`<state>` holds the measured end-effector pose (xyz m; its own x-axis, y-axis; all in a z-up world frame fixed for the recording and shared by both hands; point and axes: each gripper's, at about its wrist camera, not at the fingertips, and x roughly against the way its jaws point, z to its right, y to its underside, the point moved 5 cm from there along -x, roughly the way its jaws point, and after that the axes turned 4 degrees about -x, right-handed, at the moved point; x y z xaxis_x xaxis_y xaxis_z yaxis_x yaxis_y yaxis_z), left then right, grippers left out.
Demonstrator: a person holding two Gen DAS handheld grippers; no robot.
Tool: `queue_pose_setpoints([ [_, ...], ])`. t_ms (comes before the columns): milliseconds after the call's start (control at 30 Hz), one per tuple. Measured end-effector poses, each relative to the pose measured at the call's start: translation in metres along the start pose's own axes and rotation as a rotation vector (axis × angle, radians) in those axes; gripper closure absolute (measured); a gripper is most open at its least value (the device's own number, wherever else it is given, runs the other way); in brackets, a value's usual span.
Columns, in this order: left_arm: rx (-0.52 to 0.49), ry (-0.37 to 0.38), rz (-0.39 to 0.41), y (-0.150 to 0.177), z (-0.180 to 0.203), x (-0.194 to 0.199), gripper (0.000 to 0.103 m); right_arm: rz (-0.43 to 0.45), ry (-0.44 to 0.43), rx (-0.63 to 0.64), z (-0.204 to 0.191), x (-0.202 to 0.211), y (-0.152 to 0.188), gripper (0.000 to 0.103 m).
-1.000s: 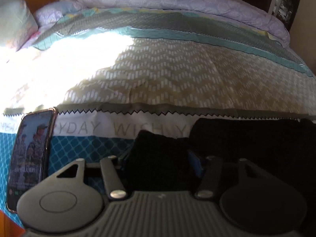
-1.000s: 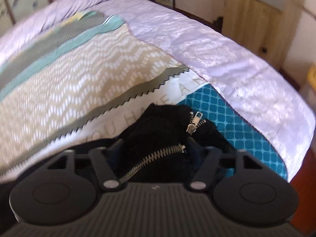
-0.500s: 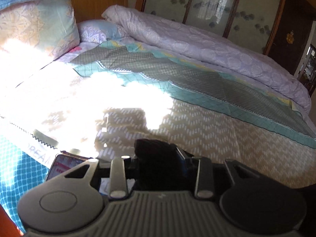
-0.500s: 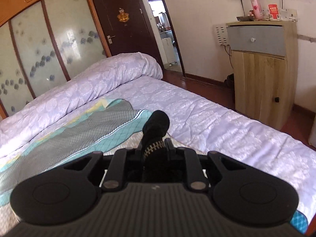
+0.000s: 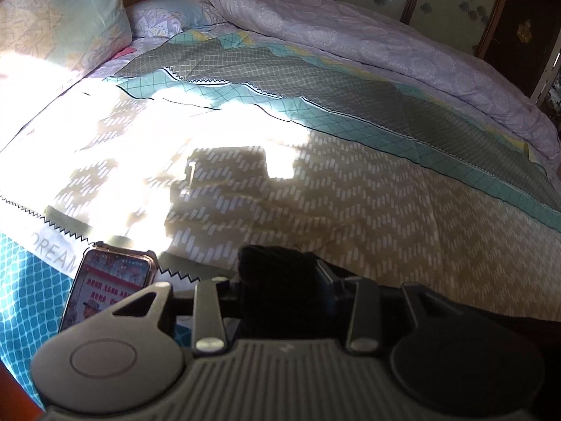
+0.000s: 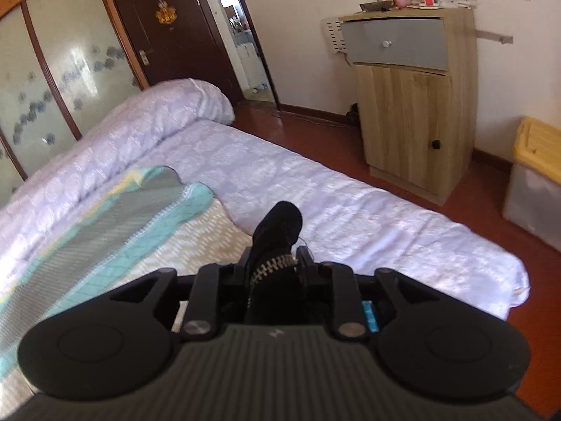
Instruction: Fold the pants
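Two grippers, both clamped on black pants. Left gripper (image 5: 280,280): jaws pinching a bunched fold of the pants (image 5: 277,273), having just eased open slightly with fabric between them; rest of cloth trailing dark toward lower right, low over the near edge of the bed (image 5: 385,203). Phone (image 5: 105,287) lying screen-up near the bed's near edge, just left of the left gripper, partly hidden behind its body. Sunlit patch across the patterned cover, pillows (image 5: 59,14) at the head end, rolled lilac quilt (image 5: 385,42) along the far edge. Right gripper (image 6: 277,263): jaws pinching the zipper (image 6: 271,266) section of the pants (image 6: 280,224), also just opened a bit, fabric sticking up past the tips, held above the bed. Wooden cabinet (image 6: 413,105) against the wall beyond the foot corner, yellow-lidded bin (image 6: 536,175) at far right on the floor.
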<state>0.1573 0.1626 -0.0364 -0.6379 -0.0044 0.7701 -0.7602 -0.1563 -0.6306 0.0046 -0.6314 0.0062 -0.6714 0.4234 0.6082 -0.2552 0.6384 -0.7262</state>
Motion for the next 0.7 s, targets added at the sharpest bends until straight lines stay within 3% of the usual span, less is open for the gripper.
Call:
queue_pose_setpoints([
  [33, -0.029, -0.016, -0.020, 0.002, 0.004, -0.007, 0.059, -0.012, 0.039, 0.003, 0.008, -0.008, 0.004, 0.065],
  [100, -0.080, -0.067, -0.057, 0.008, 0.010, -0.020, 0.053, -0.058, 0.129, 0.021, 0.027, -0.035, 0.018, 0.040],
  [200, -0.075, -0.069, -0.063, 0.011, 0.007, -0.014, 0.047, -0.104, 0.171, -0.053, 0.065, -0.056, 0.043, 0.037],
  [267, -0.060, -0.053, -0.032, 0.011, 0.000, 0.002, 0.032, -0.091, 0.039, -0.253, 0.088, -0.042, 0.054, 0.036],
  [300, -0.056, -0.054, -0.023, 0.012, -0.004, 0.007, 0.019, -0.092, -0.027, -0.322, 0.097, -0.034, 0.060, 0.035],
  [333, -0.055, -0.050, -0.026, 0.014, -0.008, 0.010, 0.017, -0.092, -0.071, -0.361, 0.102, -0.026, 0.066, 0.034],
  [467, -0.013, -0.064, -0.083, 0.030, -0.025, 0.016, 0.017, -0.101, -0.117, -0.340, 0.107, -0.004, 0.096, 0.033],
  [567, 0.040, -0.050, -0.066, 0.039, -0.038, 0.040, 0.017, -0.080, -0.133, -0.383, 0.114, 0.011, 0.117, 0.033],
  [700, 0.085, -0.048, -0.013, 0.047, -0.059, 0.086, 0.017, -0.037, -0.222, -0.468, 0.121, 0.040, 0.136, 0.034],
])
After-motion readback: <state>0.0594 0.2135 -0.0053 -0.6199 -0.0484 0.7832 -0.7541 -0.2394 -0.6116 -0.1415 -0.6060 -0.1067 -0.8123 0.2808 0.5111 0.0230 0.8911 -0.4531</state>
